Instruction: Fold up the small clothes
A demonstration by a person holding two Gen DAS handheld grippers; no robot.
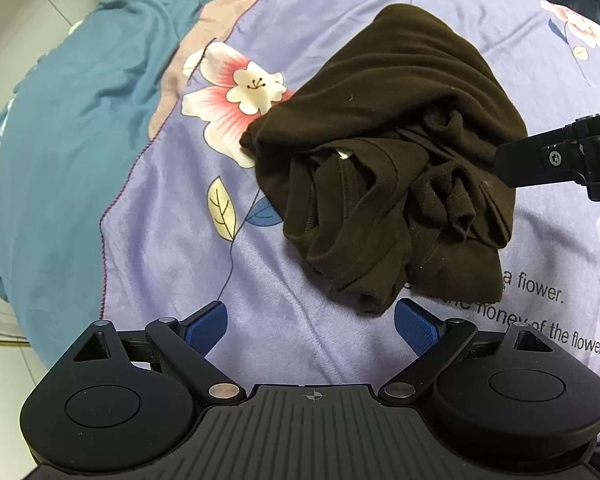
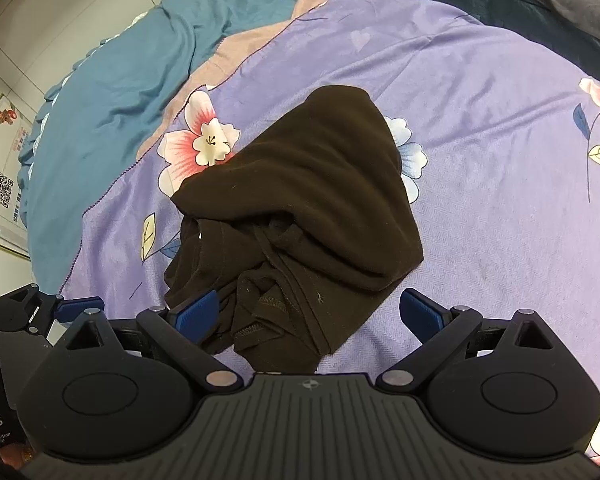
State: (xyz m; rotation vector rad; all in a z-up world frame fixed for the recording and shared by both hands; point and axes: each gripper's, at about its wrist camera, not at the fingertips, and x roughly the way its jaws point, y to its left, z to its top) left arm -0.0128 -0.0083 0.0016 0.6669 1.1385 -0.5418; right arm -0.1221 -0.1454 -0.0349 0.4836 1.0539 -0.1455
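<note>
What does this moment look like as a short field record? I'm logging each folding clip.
garment: crumpled dark brown knit garment, bunched in a heap, not folded
surface: purple floral bedspread with printed text
beyond: teal bedsheet
left hand-held gripper: open, just short of the heap's near edge, holding nothing
right hand-held gripper: open, jaws either side of the heap's near edge, not closed on it
fold progress: not started

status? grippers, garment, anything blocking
Left gripper open, empty, short of the brown garment. Right gripper open, straddling its near edge. Garment bunched on purple blanket. Nothing blocking.
</note>
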